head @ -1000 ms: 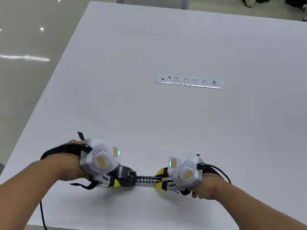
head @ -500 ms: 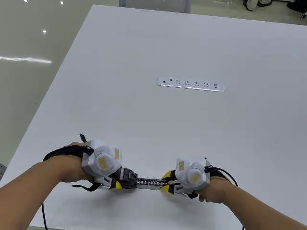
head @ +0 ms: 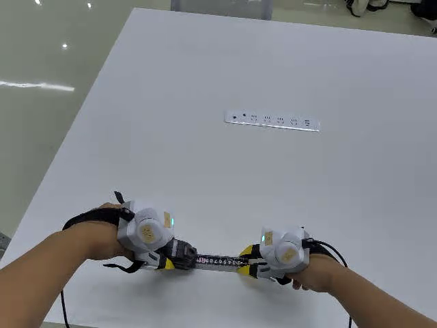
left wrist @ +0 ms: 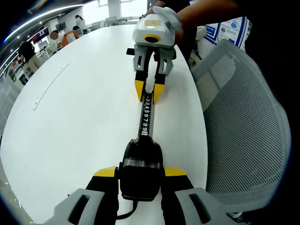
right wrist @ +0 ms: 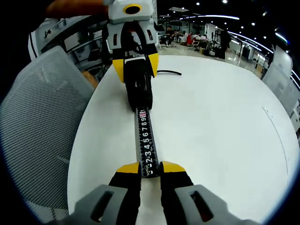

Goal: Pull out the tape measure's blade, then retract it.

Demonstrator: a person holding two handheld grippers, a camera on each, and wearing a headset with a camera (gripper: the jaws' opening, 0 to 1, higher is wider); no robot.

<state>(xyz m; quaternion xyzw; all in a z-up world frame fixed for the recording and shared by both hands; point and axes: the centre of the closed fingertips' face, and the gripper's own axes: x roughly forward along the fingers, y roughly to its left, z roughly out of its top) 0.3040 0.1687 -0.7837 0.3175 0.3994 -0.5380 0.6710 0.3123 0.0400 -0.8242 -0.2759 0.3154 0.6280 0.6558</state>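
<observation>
Blade of pale steel with black numerals runs straight along the white counter. The left gripper has its jaws clamped on the black tape-measure case, and the right gripper pinches the blade tip. Extension lies rightward along that axis.

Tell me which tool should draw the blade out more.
Right. The right tool pinches the tip of the white numbered metal blade and has white table beyond it to travel over; the left tool is clamped on the black tape measure case, anchoring it.
</observation>
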